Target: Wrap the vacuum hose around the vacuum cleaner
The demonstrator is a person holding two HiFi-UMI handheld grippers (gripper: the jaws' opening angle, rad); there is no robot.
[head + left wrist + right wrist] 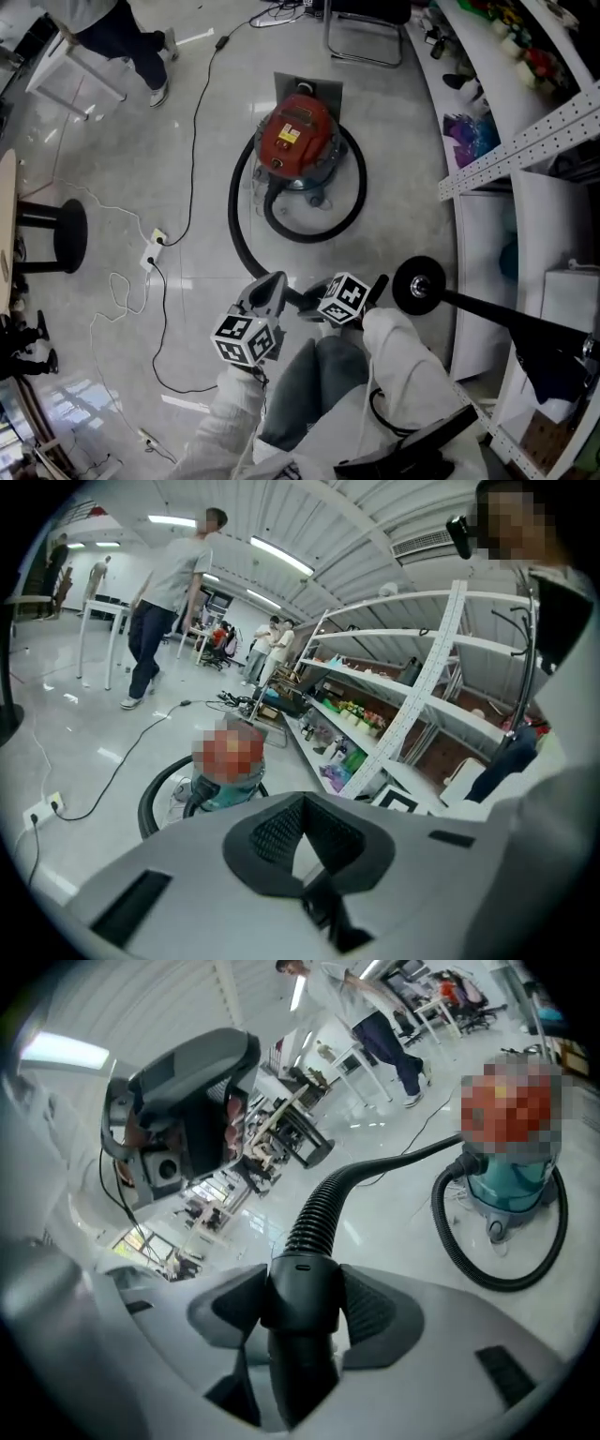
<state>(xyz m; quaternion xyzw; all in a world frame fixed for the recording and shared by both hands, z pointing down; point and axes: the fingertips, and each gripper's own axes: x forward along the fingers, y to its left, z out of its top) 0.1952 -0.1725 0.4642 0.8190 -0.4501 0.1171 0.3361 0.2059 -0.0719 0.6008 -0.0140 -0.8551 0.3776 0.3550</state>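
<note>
Head view: the vacuum [295, 136] is seen standing on the floor [112, 169] ahead. Its black hose [232, 202] is laid in a loop round the base and led on across the floor towards the camera. A thin cable [192, 122] is trailed over the floor to the left of the vacuum.

In the right gripper view, the right gripper [302, 1302] is seen clamped on the hose's smooth black cuff [300, 1279]. The ribbed hose rises from the cuff and curves away to the vacuum at the right.

In the left gripper view, the left gripper [304, 836] is seen with its jaws slightly parted. Nothing is held between them, and only floor shows through the gap. In the head view it is held just beside the right gripper, probably clear of the hose, though the overlap there is hard to read.
</note>
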